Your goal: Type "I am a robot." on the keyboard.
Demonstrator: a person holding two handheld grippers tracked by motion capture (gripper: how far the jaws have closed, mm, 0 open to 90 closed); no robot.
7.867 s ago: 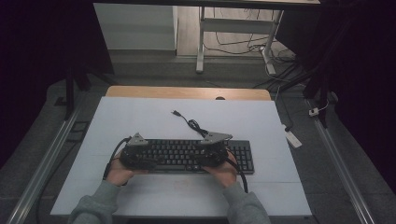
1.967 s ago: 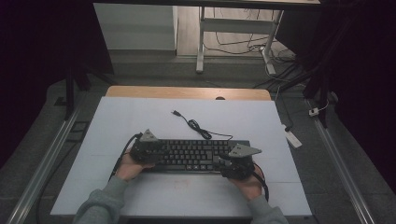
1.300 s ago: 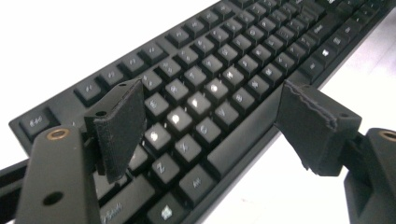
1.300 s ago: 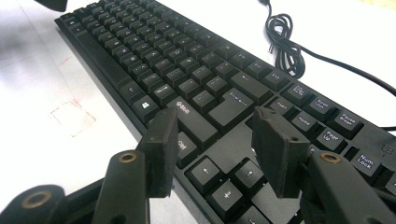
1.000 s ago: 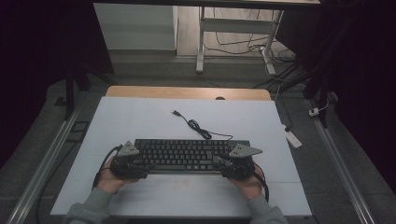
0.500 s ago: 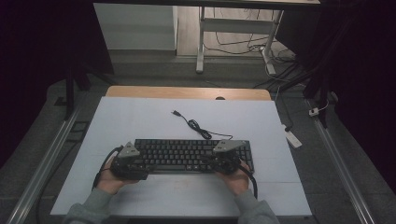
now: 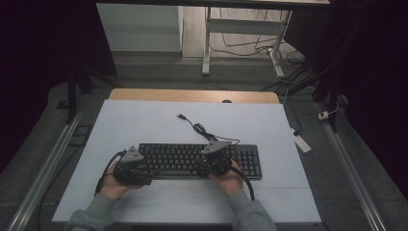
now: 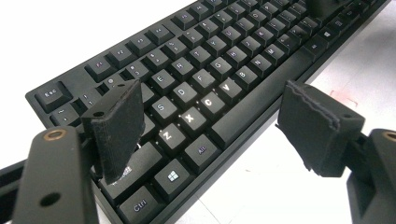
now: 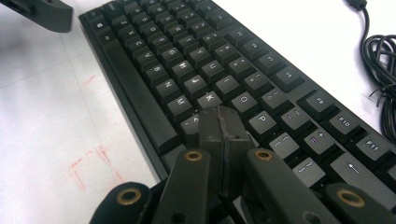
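The black keyboard [image 7: 199, 161] lies flat near the front edge of the white table [image 7: 144, 120], its cable [image 7: 202, 130] trailing loose toward the back. The left gripper [image 7: 137, 168] sits at the keyboard's left end with its fingers [image 8: 116, 123] spread wide, one over the keys near Shift and Caps Lock, the other off the front edge above the table, nothing pressed between them. The right gripper [image 9: 223, 126] has its fingers closed flat together, holding nothing, the joined tip over the keys around the L and comma (it looks set to poke a key, not to grasp). As a judgement, the work seems to be key pressing or positioning of the keyboard; the board is already squared up, and whatever pressing is meant appears not yet finished.
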